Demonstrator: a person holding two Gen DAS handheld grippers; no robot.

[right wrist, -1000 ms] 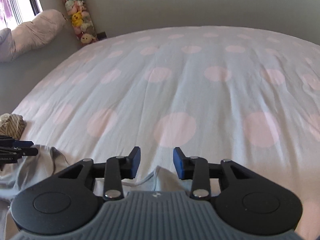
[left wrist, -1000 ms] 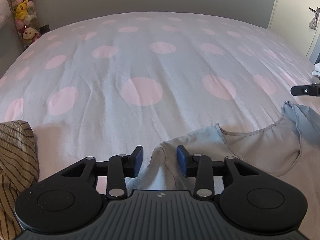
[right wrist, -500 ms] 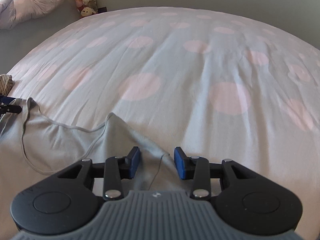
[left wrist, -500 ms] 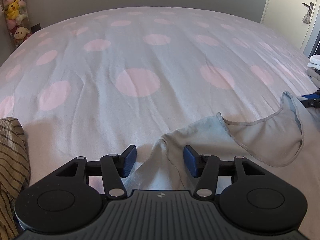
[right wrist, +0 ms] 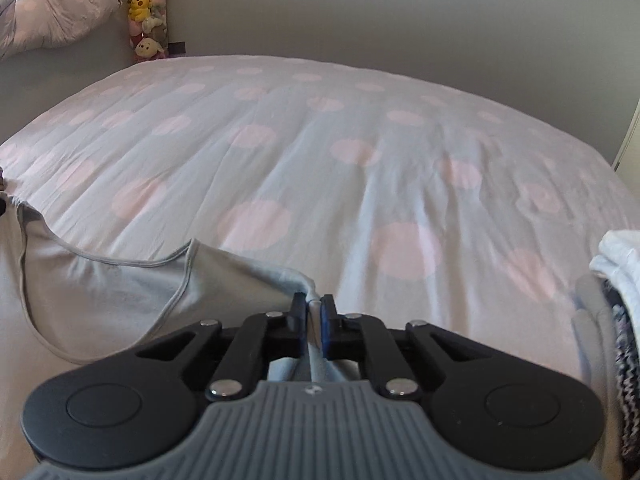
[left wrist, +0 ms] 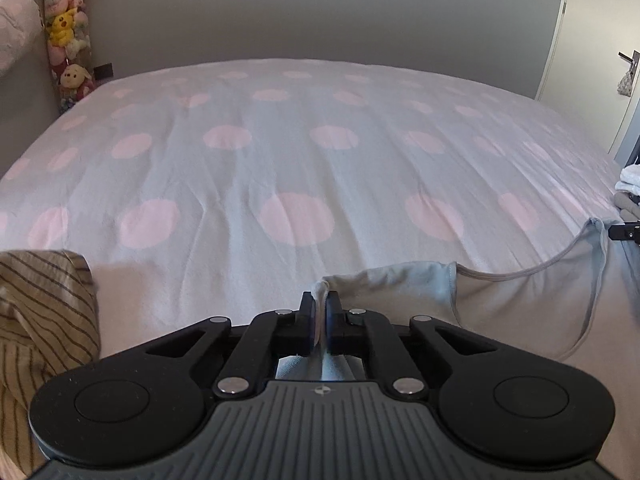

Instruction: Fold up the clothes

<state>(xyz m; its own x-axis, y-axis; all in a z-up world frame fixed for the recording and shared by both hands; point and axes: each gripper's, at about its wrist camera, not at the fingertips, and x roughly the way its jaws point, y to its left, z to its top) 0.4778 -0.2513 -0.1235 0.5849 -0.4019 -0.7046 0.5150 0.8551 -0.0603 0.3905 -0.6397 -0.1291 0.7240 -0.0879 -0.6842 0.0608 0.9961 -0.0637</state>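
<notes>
A light grey tank top lies at the near edge of the bed, its neckline facing the bed's middle. My left gripper is shut on one shoulder strap of the top. My right gripper is shut on the other shoulder strap; the grey tank top spreads to its left there. The tip of the right gripper shows at the right edge of the left wrist view. The fabric hangs slack between the two grippers.
The bed has a pale cover with pink dots. A tan striped garment lies bunched at the left. A stack of folded clothes sits at the right. Plush toys hang by the far wall. A door is at the right.
Both grippers went from open around the shoulder straps to shut on them. Both views now look more level across the bed, with the far wall in sight.
</notes>
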